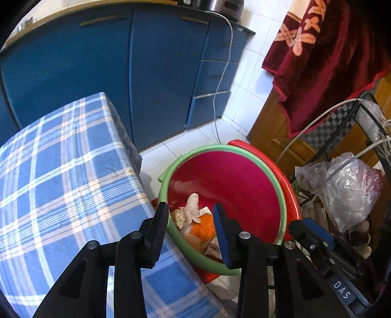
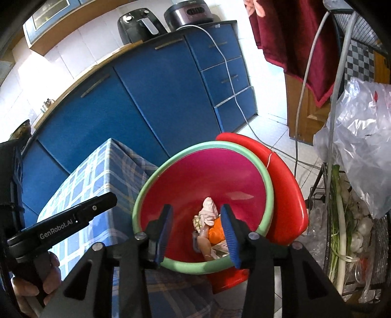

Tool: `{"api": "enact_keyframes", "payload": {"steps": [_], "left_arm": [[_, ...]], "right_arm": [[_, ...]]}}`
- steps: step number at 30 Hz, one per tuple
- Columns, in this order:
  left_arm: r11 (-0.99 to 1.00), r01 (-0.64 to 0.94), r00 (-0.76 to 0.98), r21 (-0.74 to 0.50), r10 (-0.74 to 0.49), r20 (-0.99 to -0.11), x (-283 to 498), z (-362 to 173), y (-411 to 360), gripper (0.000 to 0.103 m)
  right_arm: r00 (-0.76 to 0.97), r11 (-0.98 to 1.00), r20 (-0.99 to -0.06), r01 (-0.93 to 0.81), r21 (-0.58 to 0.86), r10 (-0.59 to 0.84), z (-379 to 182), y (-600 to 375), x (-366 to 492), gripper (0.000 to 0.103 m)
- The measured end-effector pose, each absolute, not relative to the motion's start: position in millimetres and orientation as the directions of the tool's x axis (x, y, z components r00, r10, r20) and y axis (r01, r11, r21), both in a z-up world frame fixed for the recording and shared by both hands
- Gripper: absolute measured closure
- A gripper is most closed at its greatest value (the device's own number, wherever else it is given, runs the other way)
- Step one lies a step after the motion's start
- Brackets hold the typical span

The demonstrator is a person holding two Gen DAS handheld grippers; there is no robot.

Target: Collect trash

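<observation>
Room: you are in a kitchen with blue cabinets along the far wall, white floor tiles, and an air fryer and a cooker on the counter above them.
Near surface: a table under a blue checked cloth fills the left of the left wrist view; the part you can see carries no litter.
Bin: the red bin with the green rim stands on the floor just right of the table, its red lid tipped back behind it.
Trash: crumpled pale paper, something orange and a few scraps already lie at the bottom of the bin, well below the rim.
Left gripper: its jaws stand apart with nothing between them, held over the near edge of the bin beside the table corner.
Right gripper: also spread wide and empty, hovering above the bin mouth and looking straight down at the pile.
Right side: a wire rack holds spring onions, garlic and a clear plastic bag; these read as groceries, not rubbish.
Done: judging by the pile inside and both tools empty, at least several pieces are in the bin.
Left: neither view shows loose litter on the cloth or the tiles, though much of the table and floor is out of sight, so you cannot rule out more.
Likely remainder: check the hidden parts of the table, then perhaps close the lid.
</observation>
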State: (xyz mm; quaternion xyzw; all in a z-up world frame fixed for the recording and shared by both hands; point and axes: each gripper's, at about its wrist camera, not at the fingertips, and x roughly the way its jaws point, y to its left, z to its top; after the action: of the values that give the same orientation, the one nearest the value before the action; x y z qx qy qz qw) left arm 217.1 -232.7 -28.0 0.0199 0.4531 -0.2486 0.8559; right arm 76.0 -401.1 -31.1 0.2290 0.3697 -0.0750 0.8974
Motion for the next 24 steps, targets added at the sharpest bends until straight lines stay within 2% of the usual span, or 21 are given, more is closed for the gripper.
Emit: {"api": "enact_keyframes", "payload": {"steps": [24], "left_arm": [[0.918,0.357,0.603,-0.174,-0.368,-0.708,144.1,25.1,-142.2,0.064]], "right_arm": [[0.785,0.937,-0.616,0.167,0.305,0.060,28.6,-331.9,25.4,0.048]]}}
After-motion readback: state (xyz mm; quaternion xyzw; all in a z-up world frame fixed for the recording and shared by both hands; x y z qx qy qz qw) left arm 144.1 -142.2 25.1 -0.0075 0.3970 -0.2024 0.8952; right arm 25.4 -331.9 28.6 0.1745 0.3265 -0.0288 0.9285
